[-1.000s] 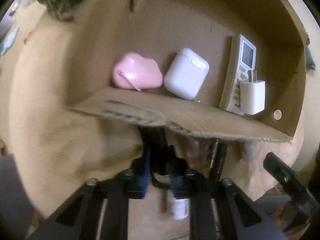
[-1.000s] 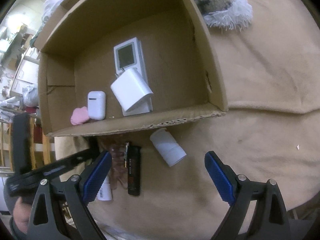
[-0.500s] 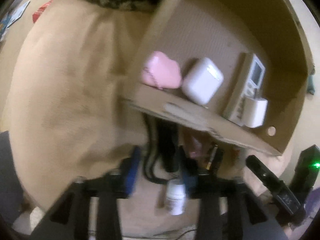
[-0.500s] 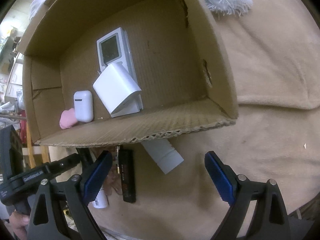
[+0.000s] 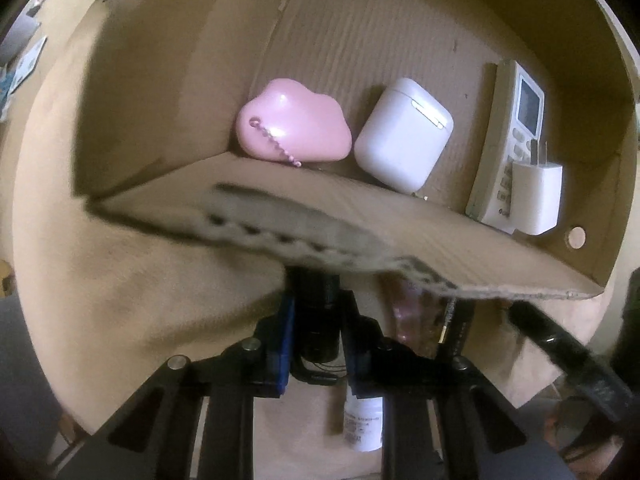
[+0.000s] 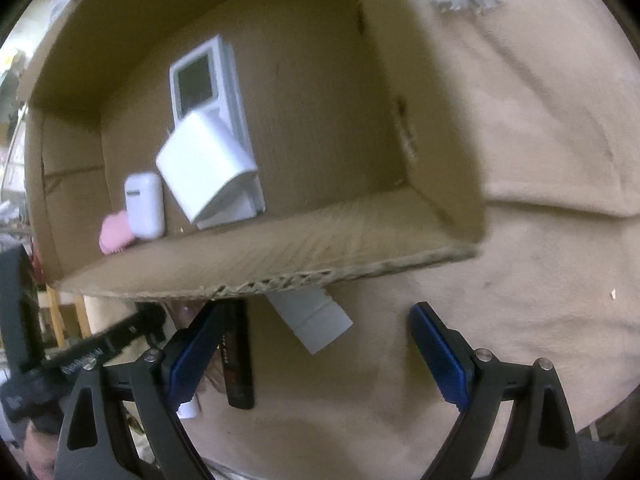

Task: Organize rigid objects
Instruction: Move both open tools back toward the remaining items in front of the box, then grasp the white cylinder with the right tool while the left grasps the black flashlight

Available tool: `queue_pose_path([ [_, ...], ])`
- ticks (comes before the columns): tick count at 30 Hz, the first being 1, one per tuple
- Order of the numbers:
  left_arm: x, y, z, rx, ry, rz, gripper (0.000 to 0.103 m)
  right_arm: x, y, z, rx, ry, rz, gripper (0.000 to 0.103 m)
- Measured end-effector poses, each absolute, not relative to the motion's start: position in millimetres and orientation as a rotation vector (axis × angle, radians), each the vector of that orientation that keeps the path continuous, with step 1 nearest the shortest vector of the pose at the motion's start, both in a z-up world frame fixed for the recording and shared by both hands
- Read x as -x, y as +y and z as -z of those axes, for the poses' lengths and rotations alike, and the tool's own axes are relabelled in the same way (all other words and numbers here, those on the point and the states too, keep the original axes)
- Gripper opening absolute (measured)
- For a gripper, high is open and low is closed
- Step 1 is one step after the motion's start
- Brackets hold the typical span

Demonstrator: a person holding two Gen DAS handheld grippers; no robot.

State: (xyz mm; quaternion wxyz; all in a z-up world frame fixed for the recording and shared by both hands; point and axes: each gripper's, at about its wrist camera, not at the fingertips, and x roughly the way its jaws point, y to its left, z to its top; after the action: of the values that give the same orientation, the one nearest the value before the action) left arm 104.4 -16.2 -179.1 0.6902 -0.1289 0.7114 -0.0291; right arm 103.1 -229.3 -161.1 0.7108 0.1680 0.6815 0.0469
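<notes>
the left tongs (image 5: 317, 338) have just been closing and now clamp a black cylinder (image 5: 318, 320) just outside the cardboard box's (image 5: 360, 236) near wall; the right tongs (image 6: 314, 344) stand wide apart over a white tube (image 6: 316, 320) lying on the tan cloth (image 6: 540, 160).

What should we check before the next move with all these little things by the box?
1. The left hand-held gripper grips the black cylinder. Its jaws have just been closing and the pads look pressed on both sides: ok.
2. The cylinder's far end is clear. It is hidden behind the near wall of the cardboard box: cannot tell.
3. The cord under the cylinder is free: cannot tell.
4. The right hand-held gripper is open, with the white tube between its jaws, ungripped: ok.
5. The box has room. The right part of its floor is bare: ok.
</notes>
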Motion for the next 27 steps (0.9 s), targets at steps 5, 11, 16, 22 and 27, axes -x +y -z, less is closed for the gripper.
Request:
queue_pose_path([
  [5,-103,-10,170,0.228,1.555,0.071,0.019,-109,-214,166,-0.334,1.497,-0.154,0.074],
  [11,-92,2,159,0.2,1.511,0.039,0.019,-106,-210,164,-0.23,1.459,-0.107,0.028],
  [16,-83,-12,137,0.179,1.472,0.027,0.019,-96,-204,151,-0.226,1.423,-0.116,0.028],
  [22,-68,-13,122,0.142,1.431,-0.027,0.019,-78,-210,125,-0.236,1.345,-0.098,0.028],
  [27,-52,-11,98,0.153,1.368,-0.037,0.019,-59,-222,112,-0.265,1.321,-0.119,0.028],
])
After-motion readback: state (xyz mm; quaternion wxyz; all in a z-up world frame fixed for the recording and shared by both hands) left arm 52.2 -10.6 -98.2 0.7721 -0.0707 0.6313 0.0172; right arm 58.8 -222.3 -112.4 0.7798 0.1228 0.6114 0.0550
